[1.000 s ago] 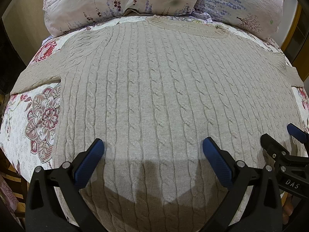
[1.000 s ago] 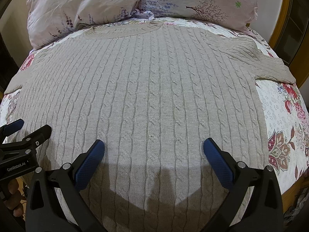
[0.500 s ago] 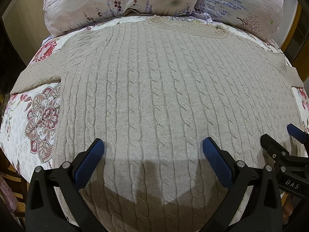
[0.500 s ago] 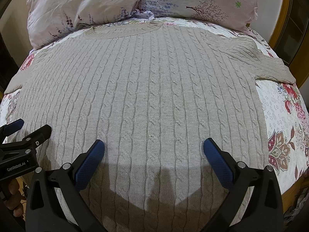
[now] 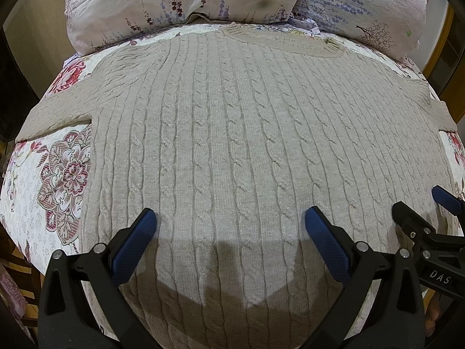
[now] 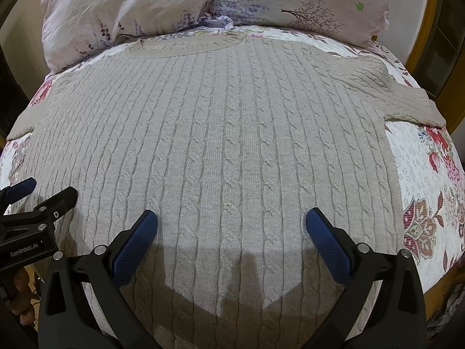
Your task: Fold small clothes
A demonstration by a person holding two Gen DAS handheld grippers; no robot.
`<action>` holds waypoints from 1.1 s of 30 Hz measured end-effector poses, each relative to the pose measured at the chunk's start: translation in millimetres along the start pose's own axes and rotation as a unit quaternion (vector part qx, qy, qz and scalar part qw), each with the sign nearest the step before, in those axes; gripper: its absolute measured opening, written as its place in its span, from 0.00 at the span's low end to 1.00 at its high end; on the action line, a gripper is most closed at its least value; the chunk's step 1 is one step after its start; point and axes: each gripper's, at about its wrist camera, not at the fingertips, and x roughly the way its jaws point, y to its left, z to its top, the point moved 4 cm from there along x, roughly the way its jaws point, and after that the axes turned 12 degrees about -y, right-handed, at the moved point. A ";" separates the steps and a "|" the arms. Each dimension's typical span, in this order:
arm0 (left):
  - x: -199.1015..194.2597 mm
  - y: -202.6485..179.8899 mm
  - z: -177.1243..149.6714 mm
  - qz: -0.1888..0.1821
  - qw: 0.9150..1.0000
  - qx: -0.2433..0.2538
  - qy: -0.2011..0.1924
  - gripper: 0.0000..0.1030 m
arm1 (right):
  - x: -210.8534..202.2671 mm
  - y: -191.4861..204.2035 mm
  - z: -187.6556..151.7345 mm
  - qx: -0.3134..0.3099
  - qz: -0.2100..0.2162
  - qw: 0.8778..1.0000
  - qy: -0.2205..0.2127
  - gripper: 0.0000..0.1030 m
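Observation:
A beige cable-knit sweater [image 5: 232,133] lies flat and face up on the bed, collar at the far end, sleeves spread to both sides; it also fills the right wrist view [image 6: 226,139]. My left gripper [image 5: 229,218] is open and empty, hovering over the lower left part of the sweater. My right gripper [image 6: 231,219] is open and empty over the lower right part. Each gripper shows at the edge of the other's view: the right one [image 5: 421,206] and the left one [image 6: 46,189].
The sweater rests on a floral bedsheet [image 5: 40,180] that also shows at the right [image 6: 424,180]. Two pillows [image 5: 180,3] [image 6: 296,0] lie at the head of the bed. A wooden bed frame [image 6: 418,46] runs along the right side.

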 end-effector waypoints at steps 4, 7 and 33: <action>0.2 0.2 0.4 -0.004 1.000 0.002 0.004 0.98 | -2.2 0.3 1.4 -0.014 0.019 1.000 -0.006 0.99; 0.0 4.8 6.7 -0.012 1.000 -0.005 0.004 0.98 | -1.5 -27.9 17.6 0.017 0.047 0.999 -0.002 0.99; -9.7 227.4 76.6 0.052 0.941 -0.309 -0.128 0.95 | 14.8 -324.0 157.4 0.308 -0.035 0.936 -0.168 0.07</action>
